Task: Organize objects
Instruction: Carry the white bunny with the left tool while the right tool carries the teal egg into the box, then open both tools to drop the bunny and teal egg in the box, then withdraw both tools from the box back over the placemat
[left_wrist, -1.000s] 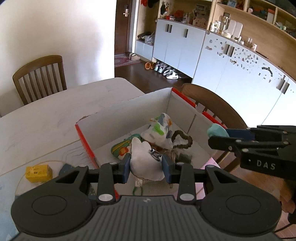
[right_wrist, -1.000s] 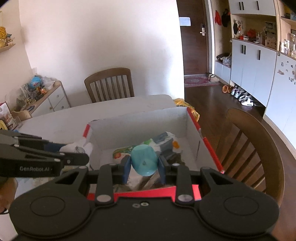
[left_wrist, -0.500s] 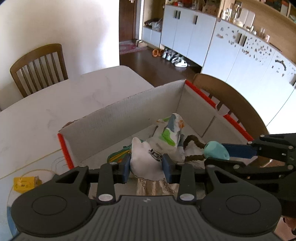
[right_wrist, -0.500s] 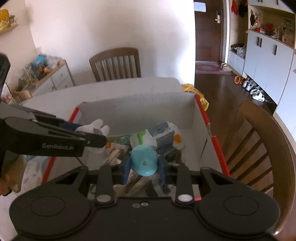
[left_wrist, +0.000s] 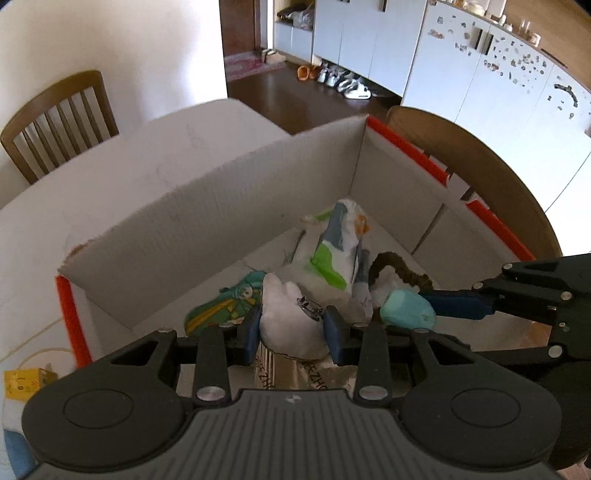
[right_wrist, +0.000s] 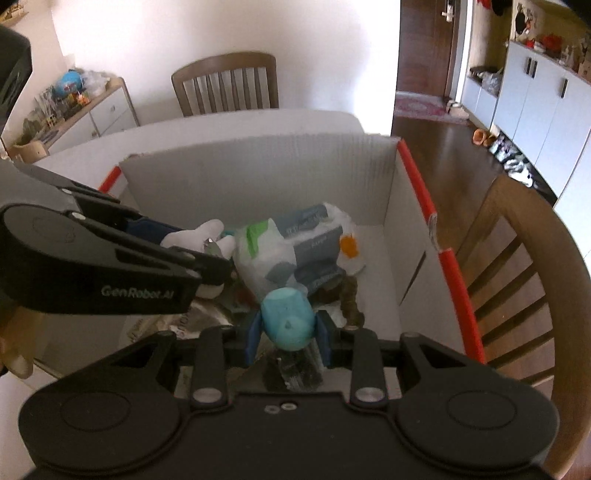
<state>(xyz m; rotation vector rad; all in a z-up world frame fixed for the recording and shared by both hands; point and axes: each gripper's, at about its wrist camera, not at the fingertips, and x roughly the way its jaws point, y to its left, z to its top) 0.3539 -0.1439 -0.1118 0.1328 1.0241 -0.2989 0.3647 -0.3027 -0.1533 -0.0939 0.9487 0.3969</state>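
My left gripper (left_wrist: 291, 328) is shut on a white plush toy (left_wrist: 288, 325) with a small metal clip, held low inside an open cardboard box (left_wrist: 207, 221) with orange edges. My right gripper (right_wrist: 286, 328) is shut on a light blue rounded toy (right_wrist: 286, 319), also over the box's inside. Each gripper shows in the other's view: the right one (left_wrist: 406, 314) at the right with the blue toy (left_wrist: 406, 312), the left one (right_wrist: 212, 258) at the left with the white plush (right_wrist: 192, 234). In the box lie a white, green and grey plastic bag (left_wrist: 332, 251), a green patterned item (left_wrist: 221, 310) and a brown looped thing (left_wrist: 399, 267).
The box stands on a white table (left_wrist: 110, 177). A yellow block (left_wrist: 26, 382) lies on the table left of the box. Wooden chairs stand at the far side (right_wrist: 225, 85) and right beside the box (right_wrist: 524, 258). White cupboards (left_wrist: 480, 66) line the room behind.
Both grippers have come down and forward, from above the box's near wall to inside it, each still holding its toy. The box fills more of both views.
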